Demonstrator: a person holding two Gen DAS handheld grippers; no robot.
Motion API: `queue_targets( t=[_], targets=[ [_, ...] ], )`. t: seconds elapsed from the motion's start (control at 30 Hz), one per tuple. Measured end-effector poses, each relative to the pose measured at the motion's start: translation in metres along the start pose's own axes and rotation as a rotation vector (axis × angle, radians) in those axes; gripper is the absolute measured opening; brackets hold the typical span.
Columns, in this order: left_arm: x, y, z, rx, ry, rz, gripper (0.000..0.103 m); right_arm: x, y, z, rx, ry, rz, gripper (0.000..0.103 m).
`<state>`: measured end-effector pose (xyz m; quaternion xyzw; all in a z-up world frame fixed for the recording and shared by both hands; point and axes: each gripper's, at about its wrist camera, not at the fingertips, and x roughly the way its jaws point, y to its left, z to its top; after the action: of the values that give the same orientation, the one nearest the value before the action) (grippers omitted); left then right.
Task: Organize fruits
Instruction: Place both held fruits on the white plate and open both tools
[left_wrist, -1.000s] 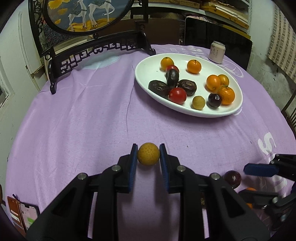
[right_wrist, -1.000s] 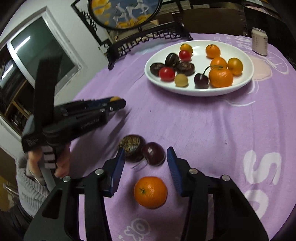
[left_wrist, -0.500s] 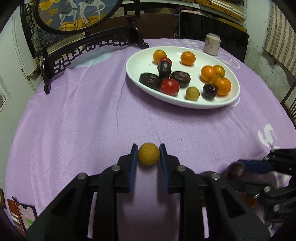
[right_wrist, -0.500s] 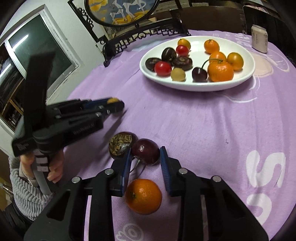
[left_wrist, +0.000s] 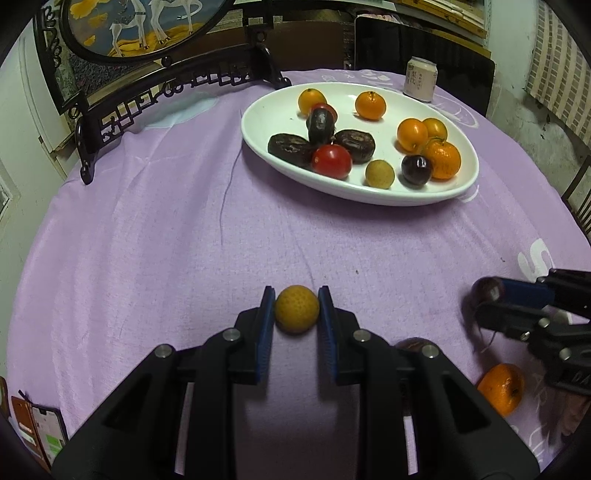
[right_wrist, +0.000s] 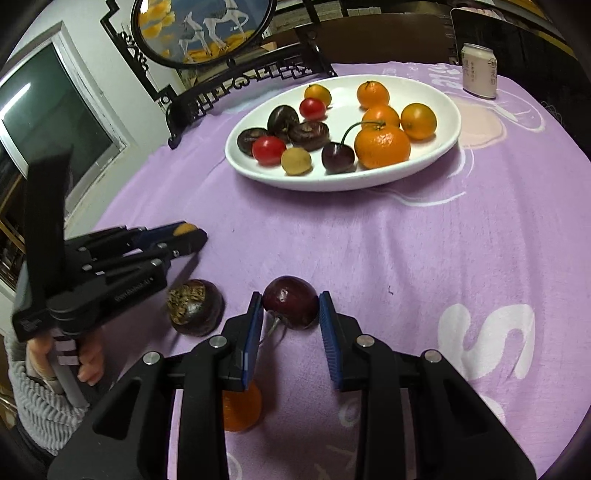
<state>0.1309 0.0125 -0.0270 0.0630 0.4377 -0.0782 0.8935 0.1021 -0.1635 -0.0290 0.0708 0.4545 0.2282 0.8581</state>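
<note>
My left gripper (left_wrist: 296, 309) is shut on a small yellow round fruit (left_wrist: 296, 308), held above the purple cloth. My right gripper (right_wrist: 291, 308) is shut on a dark red cherry (right_wrist: 291, 307) with its stem hanging below. The cherry also shows in the left wrist view (left_wrist: 485, 291). A white oval plate (left_wrist: 266, 122) at the far side holds several oranges, tomatoes, dark fruits, a cherry and a yellow fruit; in the right wrist view the plate (right_wrist: 439, 96) lies straight ahead. An orange (right_wrist: 242, 408) and a dark brown fruit (right_wrist: 194, 312) lie on the cloth near my right gripper.
A drink can (left_wrist: 420, 78) stands behind the plate. A carved black stand with a round painting (left_wrist: 155, 26) sits at the table's back left. A phone (left_wrist: 46, 435) lies at the near left edge. The table is covered in purple cloth (left_wrist: 147, 240).
My right gripper closed on the dark cherry and lifted it off the cloth, away from the orange and brown fruit. My left gripper keeps holding the yellow fruit, shifting slightly.
</note>
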Motion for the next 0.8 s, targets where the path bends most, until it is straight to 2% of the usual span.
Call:
queue_targets(
  t=[0.1,0.2,0.4,0.53,0.6,0.8],
  targets=[
    [-0.008,-0.001,0.004,-0.003,-0.022,0.001,0.024,-0.005,0.000,0.001,0.005,-0.019,0.001,0.031],
    [-0.021,0.001,0.017,-0.022,-0.055,-0.024,0.024,-0.026,-0.006,0.010,0.038,-0.086,0.024,0.031],
    [-0.027,0.001,0.070,-0.013,-0.116,-0.015,0.024,-0.052,-0.020,0.056,0.085,-0.175,0.013,0.031],
    [-0.007,0.008,0.105,-0.066,-0.125,-0.027,0.024,-0.037,-0.030,0.098,0.111,-0.186,0.008,0.031],
    [0.009,0.012,0.117,-0.075,-0.113,-0.010,0.024,-0.022,-0.032,0.113,0.120,-0.187,-0.006,0.031],
    [0.049,0.021,0.138,-0.091,-0.083,-0.001,0.024,0.024,-0.033,0.136,0.116,-0.150,-0.054,0.031]
  ],
)
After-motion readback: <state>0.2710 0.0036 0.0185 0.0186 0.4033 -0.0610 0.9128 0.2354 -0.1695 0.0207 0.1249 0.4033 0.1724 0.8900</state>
